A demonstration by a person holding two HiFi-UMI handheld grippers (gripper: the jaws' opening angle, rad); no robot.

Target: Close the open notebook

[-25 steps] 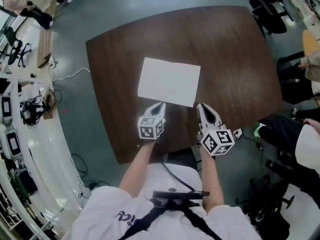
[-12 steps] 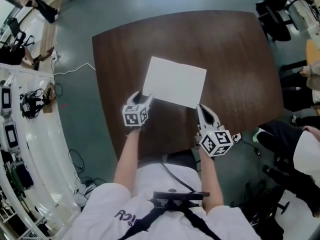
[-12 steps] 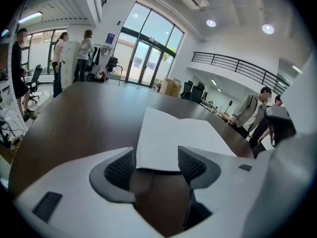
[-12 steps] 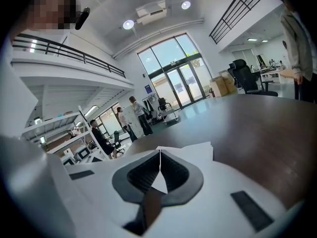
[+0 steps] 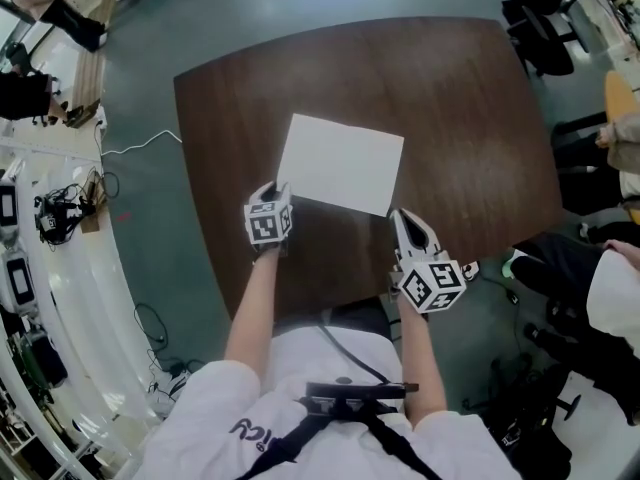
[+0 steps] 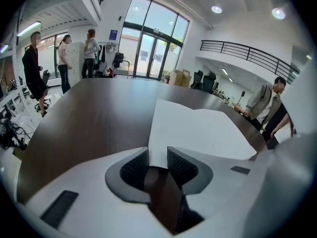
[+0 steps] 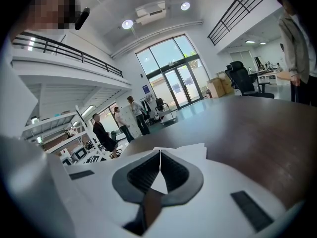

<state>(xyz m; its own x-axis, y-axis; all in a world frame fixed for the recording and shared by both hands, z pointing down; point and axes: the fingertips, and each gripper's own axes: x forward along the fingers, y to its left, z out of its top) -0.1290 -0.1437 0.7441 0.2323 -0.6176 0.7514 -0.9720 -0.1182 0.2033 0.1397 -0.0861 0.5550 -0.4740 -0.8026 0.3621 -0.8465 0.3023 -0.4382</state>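
Observation:
The open notebook (image 5: 340,163) lies flat and white in the middle of the dark brown table (image 5: 450,98). My left gripper (image 5: 275,190) is at its near left corner. In the left gripper view the jaws (image 6: 158,160) stand partly apart after just closing in, and the corner of the page (image 6: 198,133) lies between the pads without being pressed. My right gripper (image 5: 402,214) hovers just off the notebook's near right corner. It is shut, with its pads meeting (image 7: 159,157) and nothing between them. The pages (image 7: 185,150) show beyond its tips.
The table's near edge (image 5: 300,308) runs just below both grippers. Office chairs (image 5: 540,28) and a seated person (image 5: 600,268) are at the right, with cables and benches (image 5: 60,218) on the left. Several people stand far off (image 6: 64,58) beyond the table.
My left gripper has moved left along the notebook's near edge to its left corner, and its jaws went from shut to apart. The right gripper has stayed put.

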